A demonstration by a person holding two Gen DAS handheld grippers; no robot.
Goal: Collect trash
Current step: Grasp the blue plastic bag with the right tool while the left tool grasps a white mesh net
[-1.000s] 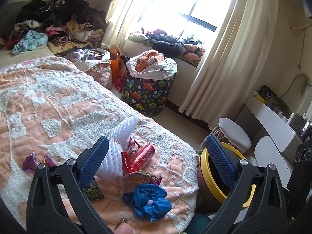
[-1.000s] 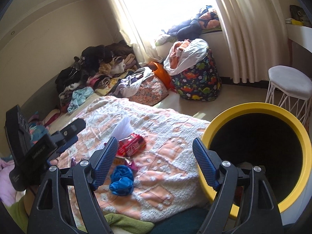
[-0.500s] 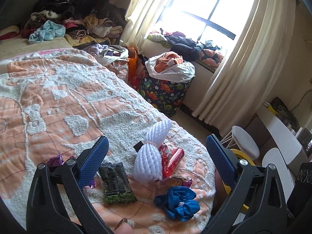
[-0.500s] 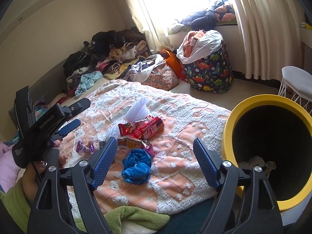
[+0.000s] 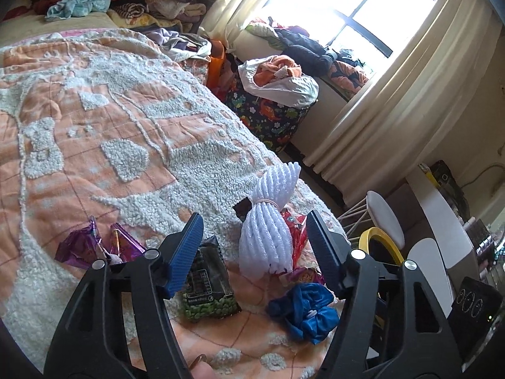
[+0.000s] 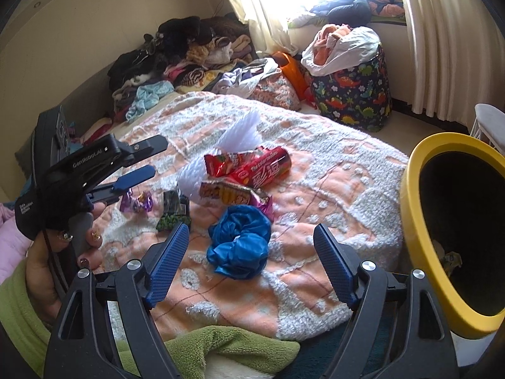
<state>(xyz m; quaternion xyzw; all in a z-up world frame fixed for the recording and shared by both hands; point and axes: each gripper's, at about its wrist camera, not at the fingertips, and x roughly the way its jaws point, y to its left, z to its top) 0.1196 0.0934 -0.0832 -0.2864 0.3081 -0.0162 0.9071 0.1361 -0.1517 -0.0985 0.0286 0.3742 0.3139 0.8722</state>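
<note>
Trash lies in a cluster on the orange and white bedspread (image 5: 94, 145): a white foam net (image 5: 268, 237), red snack wrappers (image 6: 252, 167), a crumpled blue plastic bag (image 6: 240, 246), a green pea packet (image 5: 208, 287) and purple wrappers (image 5: 94, 246). My left gripper (image 5: 255, 218) hovers over the packet and foam net. Its jaws are closing and nothing is pressed between the pads. In the right wrist view the left gripper (image 6: 148, 158) hangs above the bed beside the purple wrappers (image 6: 137, 202). My right gripper (image 6: 251, 230) stands open just short of the blue bag.
A yellow-rimmed bin (image 6: 419, 221) stands at the bed's right corner. A dinosaur-print laundry bag (image 6: 353, 94) and a white stool (image 5: 385, 221) are beyond. Clothes are piled (image 6: 176, 53) at the bed's far end. Green fleece (image 6: 221, 344) lies at the near edge.
Both grippers have come forward and down toward the trash, which now looks larger. The left jaws have narrowed. The pea packet and purple wrappers have come into full view.
</note>
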